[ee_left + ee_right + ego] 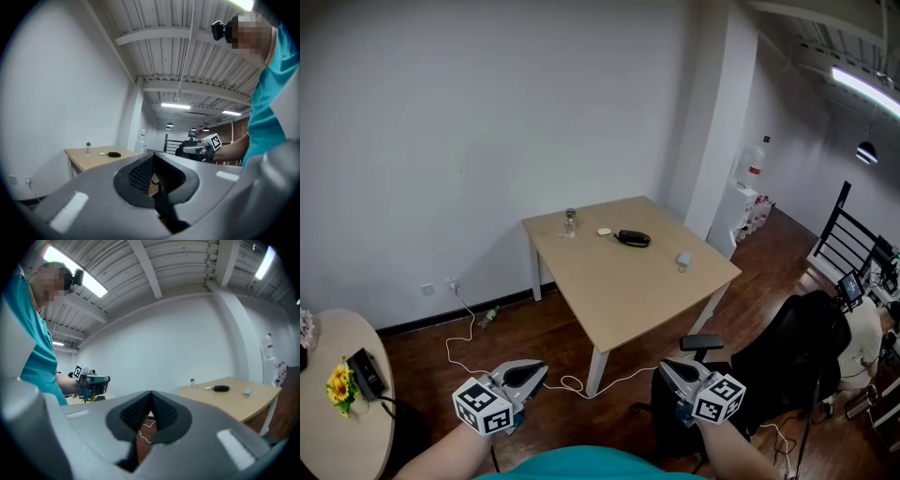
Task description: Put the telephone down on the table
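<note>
A black telephone (pixel 633 238) lies on the far part of the light wooden table (pixel 619 291); it also shows small in the left gripper view (pixel 113 154) and the right gripper view (pixel 221 388). Both grippers are held low and level over the floor, well short of the table. My left gripper (pixel 534 373) is shut with nothing in it (pixel 153 159). My right gripper (pixel 671 368) has its jaw tips together and is empty too (pixel 151 398). Each gripper sees the other across the gap: the right gripper (pixel 201 149) and the left gripper (pixel 93 380).
On the table are a small bottle (pixel 570 222), a white disc (pixel 604 232) and a small grey object (pixel 683 260). A black office chair (pixel 787 366) stands at the right. A round table (pixel 328 431) with yellow flowers (pixel 339 384) is at the left. A white cable (pixel 469 361) runs over the floor.
</note>
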Tool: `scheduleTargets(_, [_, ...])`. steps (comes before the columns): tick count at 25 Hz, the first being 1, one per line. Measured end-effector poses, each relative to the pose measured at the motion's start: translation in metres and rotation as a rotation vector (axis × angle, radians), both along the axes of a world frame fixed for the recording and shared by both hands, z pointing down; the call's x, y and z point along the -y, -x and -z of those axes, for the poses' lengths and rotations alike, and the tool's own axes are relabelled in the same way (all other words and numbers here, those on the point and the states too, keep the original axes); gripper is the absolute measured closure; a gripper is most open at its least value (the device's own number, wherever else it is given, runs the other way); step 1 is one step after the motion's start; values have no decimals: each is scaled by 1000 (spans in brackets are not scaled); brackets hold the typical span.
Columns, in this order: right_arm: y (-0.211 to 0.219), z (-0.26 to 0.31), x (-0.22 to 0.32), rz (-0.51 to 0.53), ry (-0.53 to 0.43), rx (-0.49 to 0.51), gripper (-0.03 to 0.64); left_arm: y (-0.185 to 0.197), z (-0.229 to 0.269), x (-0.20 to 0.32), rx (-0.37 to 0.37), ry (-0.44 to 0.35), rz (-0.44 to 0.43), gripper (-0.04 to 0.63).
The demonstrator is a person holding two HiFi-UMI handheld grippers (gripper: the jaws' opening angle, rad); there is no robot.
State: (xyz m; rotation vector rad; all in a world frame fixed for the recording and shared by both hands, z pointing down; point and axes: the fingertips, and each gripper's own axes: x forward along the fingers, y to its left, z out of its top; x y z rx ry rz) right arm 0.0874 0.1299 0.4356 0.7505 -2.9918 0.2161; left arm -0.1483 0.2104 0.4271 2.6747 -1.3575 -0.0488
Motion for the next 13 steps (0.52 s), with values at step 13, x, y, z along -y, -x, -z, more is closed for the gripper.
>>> scheduleTargets(13, [-3, 3, 5, 3, -9, -3, 614, -4, 4, 8, -1, -5, -12, 589])
